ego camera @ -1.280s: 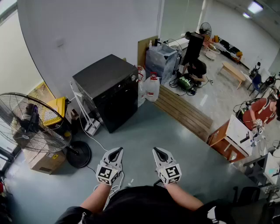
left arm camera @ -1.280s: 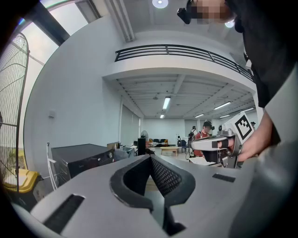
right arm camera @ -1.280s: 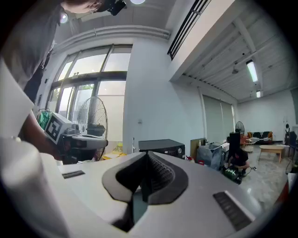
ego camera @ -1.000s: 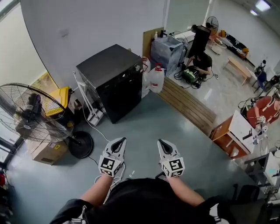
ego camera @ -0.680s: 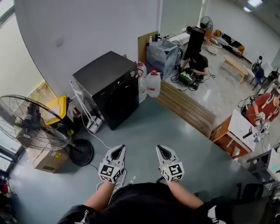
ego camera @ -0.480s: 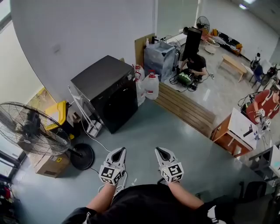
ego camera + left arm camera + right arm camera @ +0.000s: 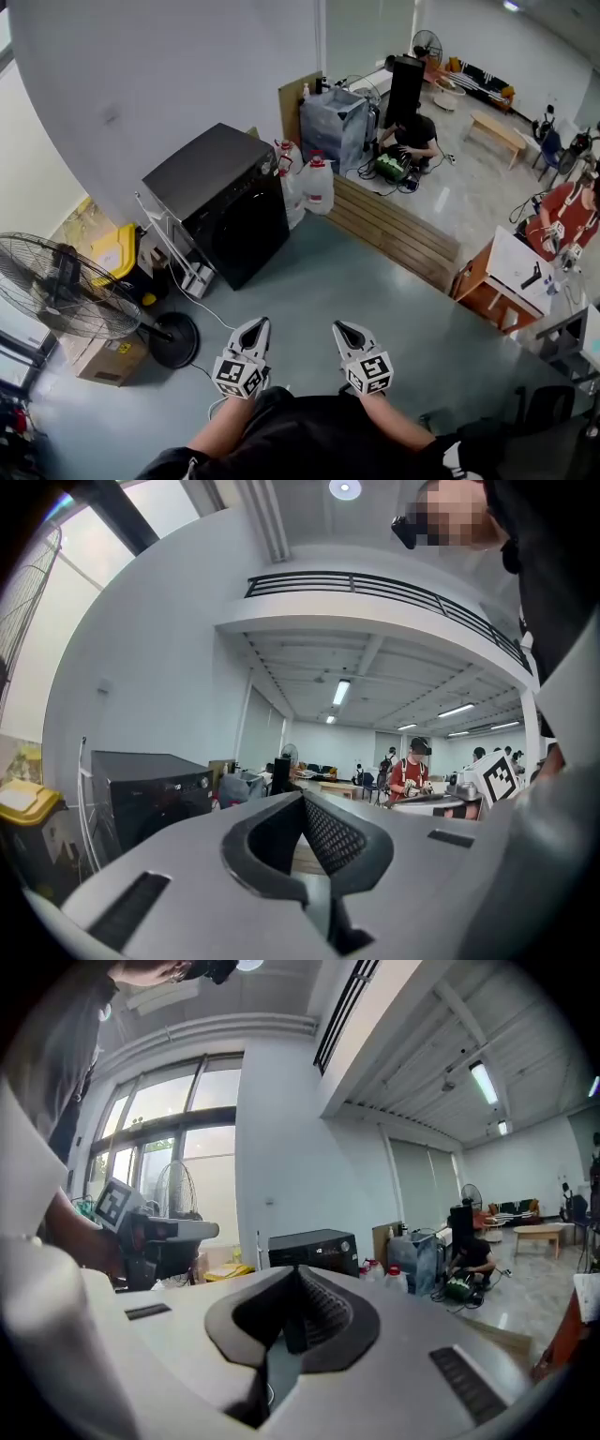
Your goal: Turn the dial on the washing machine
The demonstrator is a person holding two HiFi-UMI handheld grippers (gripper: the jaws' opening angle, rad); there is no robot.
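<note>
Both grippers hold the same side-by-side place low in the head view as a second ago, while the standing fan [image 7: 64, 287] has slid closer to that view's left edge. The left gripper [image 7: 257, 324] has its jaws pressed together on nothing, and the right gripper [image 7: 339, 327] is likewise clenched and empty. Under them lies a bare grey-green floor [image 7: 319, 281].

The black washing machine [image 7: 223, 199] stands well ahead of the grippers and a little left of the left one, backed against a white wall [image 7: 169, 66]. Its dial [image 7: 203, 781] sits at the upper corner of its front, far from either tool.

Right of the machine, still ahead of the grippers, are water jugs [image 7: 317, 184] and a run of wooden planks [image 7: 394, 234]. Beyond those a person [image 7: 409, 139] crouches over gear on the floor. A yellow bin [image 7: 113, 253] stands between the fan and the machine.
</note>
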